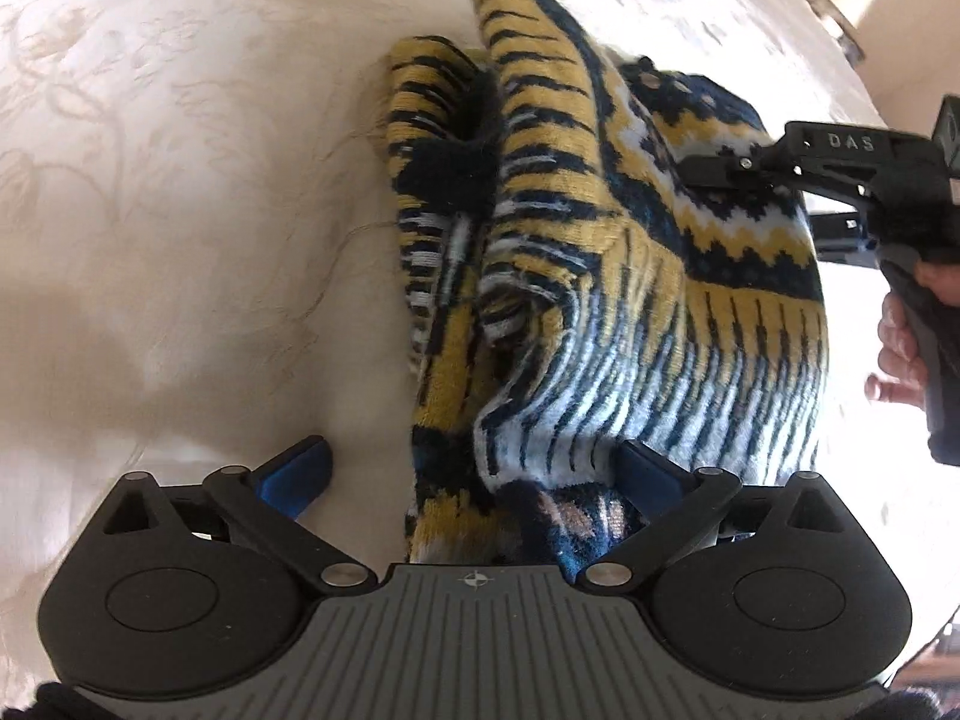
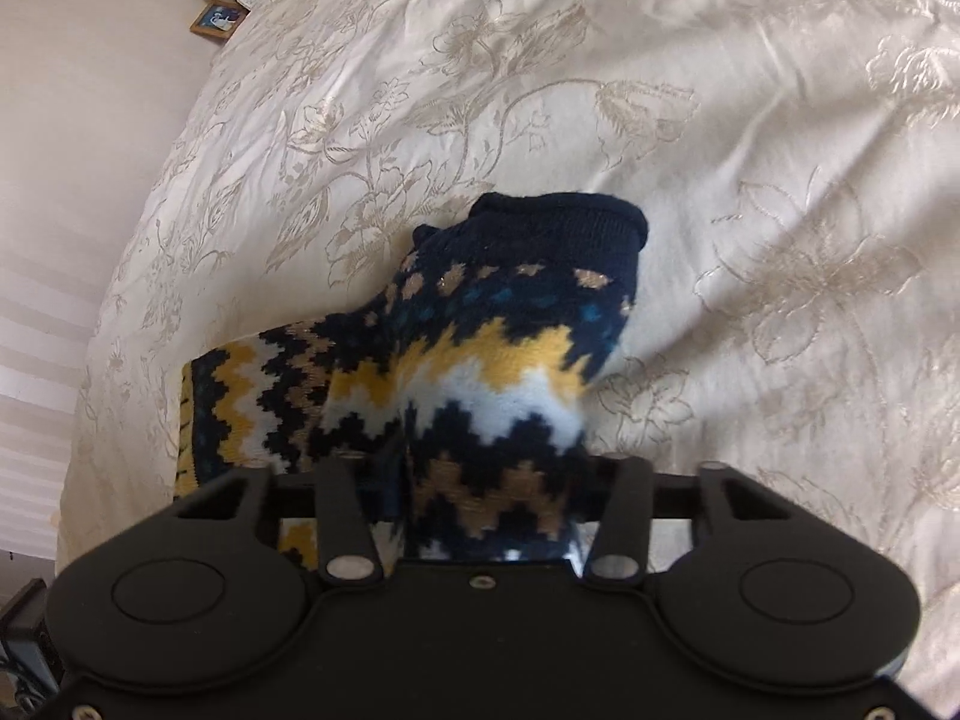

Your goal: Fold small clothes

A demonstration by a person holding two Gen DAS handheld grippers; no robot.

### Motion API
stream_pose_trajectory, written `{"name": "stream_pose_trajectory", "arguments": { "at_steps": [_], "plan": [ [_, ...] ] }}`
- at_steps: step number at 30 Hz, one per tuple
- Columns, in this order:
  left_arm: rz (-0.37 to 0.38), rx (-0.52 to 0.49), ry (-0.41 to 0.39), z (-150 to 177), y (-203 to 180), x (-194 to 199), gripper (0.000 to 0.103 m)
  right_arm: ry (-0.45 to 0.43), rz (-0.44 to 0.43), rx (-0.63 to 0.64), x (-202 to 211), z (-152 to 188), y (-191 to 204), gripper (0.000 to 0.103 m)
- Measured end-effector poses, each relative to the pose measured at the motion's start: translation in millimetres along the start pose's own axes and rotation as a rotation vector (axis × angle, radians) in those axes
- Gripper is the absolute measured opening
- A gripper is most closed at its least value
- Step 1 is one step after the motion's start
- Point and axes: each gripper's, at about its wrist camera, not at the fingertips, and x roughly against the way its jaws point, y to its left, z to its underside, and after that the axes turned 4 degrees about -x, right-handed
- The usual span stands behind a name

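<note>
Right gripper [image 2: 474,474] fingertips buried under knit garment [image 2: 456,360] at lower centre – grip unreadable. Left gripper [image 1: 474,462] right pad half covered by knit. Framed picture [image 2: 219,18] at upper left too small. Hand [image 1: 900,348] cut by right edge.

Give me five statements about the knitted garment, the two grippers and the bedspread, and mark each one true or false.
1. The knitted garment lies on a cream bedspread with a floral pattern. True.
2. The left gripper has its fingers closed tight on the bedspread. False: its blue fingers stand wide apart, with garment fabric between them.
3. The garment is plain red. False: it is patterned in navy, yellow and white.
4. The right gripper reaches onto the garment in the left wrist view. True.
5. A framed picture stands beyond the far edge of the bed. True.
</note>
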Motion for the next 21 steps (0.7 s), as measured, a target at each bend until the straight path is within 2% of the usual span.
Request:
{"name": "stream_pose_trajectory", "arguments": {
  "at_steps": [1,2,4,7,9,14,18,21],
  "plan": [
    [0.037,-0.011,-0.018,1.6,0.3,3.6,0.07,-0.005,0.009,0.005,2.0,0.6,2.6,0.05],
    [0.088,-0.015,-0.036,4.2,-0.1,7.7,0.026,-0.012,0.014,0.007,4.3,1.3,5.7,0.048],
    [0.089,0.003,-0.049,10.6,-5.1,15.4,0.02,-0.032,0.022,0.01,11.4,3.4,12.8,0.044],
    [0.079,-0.025,-0.084,21.7,-16.6,31.7,0.016,-0.068,0.013,-0.005,29.1,8.5,22.4,0.043],
    [0.099,-0.014,-0.119,28.1,-19.6,49.1,0.015,-0.091,0.006,-0.004,45.3,12.8,30.3,0.042],
    [0.143,-0.074,-0.166,39.8,-22.4,92.1,0.015,-0.155,-0.015,0.032,98.5,32.9,50.8,0.042],
    [0.178,-0.125,-0.193,39.4,-10.9,100.7,0.015,-0.186,-0.028,0.027,137.9,53.1,48.1,0.042],
    [0.204,-0.133,-0.191,38.3,-3.4,90.1,0.015,-0.19,-0.023,0.012,157.1,70.1,35.4,0.042]
  ]
}}
